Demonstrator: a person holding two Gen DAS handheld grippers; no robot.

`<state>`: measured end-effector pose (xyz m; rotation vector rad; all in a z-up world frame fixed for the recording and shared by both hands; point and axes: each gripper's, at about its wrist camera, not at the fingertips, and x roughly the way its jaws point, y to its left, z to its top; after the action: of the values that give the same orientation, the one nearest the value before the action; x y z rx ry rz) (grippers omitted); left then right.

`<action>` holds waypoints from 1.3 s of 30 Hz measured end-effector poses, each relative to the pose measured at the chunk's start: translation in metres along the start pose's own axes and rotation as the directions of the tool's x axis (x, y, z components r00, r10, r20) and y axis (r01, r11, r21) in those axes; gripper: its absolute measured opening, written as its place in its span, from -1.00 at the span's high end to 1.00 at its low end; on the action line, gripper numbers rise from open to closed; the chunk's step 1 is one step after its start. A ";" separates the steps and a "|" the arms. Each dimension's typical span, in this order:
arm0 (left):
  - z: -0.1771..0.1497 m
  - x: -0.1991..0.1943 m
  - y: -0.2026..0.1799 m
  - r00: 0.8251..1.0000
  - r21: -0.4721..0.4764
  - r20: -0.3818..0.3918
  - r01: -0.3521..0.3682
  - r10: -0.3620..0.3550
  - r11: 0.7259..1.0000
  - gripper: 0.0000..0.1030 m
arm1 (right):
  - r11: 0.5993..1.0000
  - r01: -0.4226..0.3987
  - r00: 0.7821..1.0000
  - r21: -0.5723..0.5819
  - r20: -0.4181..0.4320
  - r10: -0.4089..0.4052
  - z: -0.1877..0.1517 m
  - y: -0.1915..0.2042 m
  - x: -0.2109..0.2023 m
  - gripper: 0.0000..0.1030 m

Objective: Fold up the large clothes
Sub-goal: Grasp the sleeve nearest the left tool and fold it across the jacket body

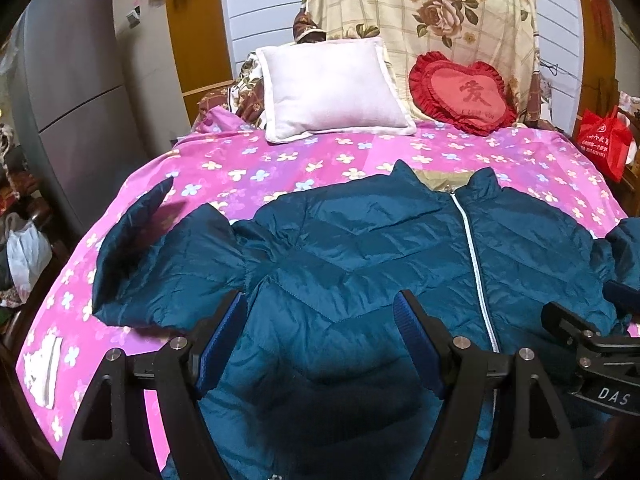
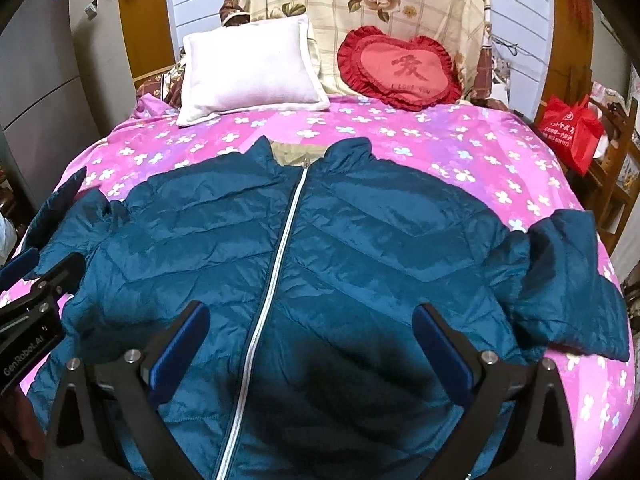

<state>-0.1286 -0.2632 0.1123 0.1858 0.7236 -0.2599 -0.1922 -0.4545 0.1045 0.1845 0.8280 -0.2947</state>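
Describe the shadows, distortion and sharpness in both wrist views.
Left wrist: fisheye bows the bed edges; a dark shadow lies on the jacket between the fingers; focus fairly sharp. Right wrist: same barrel bend, black vignette in the corners, a shadow below the zipper.

The puffer jacket (image 2: 320,260) lies front up on the bed (image 2: 460,152), collar toward the headboard, sleeves spread to either side. Behind it, a square pillow (image 2: 248,68) sits left of a heart-shaped cushion (image 2: 400,68). A tote bag (image 2: 570,132) stands right of the bed.
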 end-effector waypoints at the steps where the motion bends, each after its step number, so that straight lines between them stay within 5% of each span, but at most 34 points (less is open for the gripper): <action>1: 0.000 0.002 0.000 1.000 0.000 0.000 0.000 0.000 1.000 -0.04 | 1.000 -0.004 1.000 0.000 -0.003 0.004 0.000 0.001 0.004 -0.99; 21: 0.009 0.035 0.028 1.000 -0.009 -0.003 -0.022 0.022 1.000 -0.04 | 1.000 -0.011 0.998 -0.017 -0.063 0.010 0.003 0.014 0.054 -0.99; 34: 0.061 0.056 0.143 0.976 -0.092 0.007 -0.216 0.218 0.972 -0.04 | 0.997 -0.061 0.995 -0.044 -0.085 0.057 -0.002 0.034 0.058 -0.99; 39: 0.074 0.103 0.187 0.939 -0.076 -0.111 -0.335 0.326 0.939 -0.04 | 0.996 -0.073 0.993 -0.045 -0.092 0.068 -0.005 0.036 0.059 -0.99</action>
<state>0.0473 -0.1217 0.1122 0.2291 0.7860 0.1063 -0.1464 -0.4304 0.0587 0.1829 0.9156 -0.2011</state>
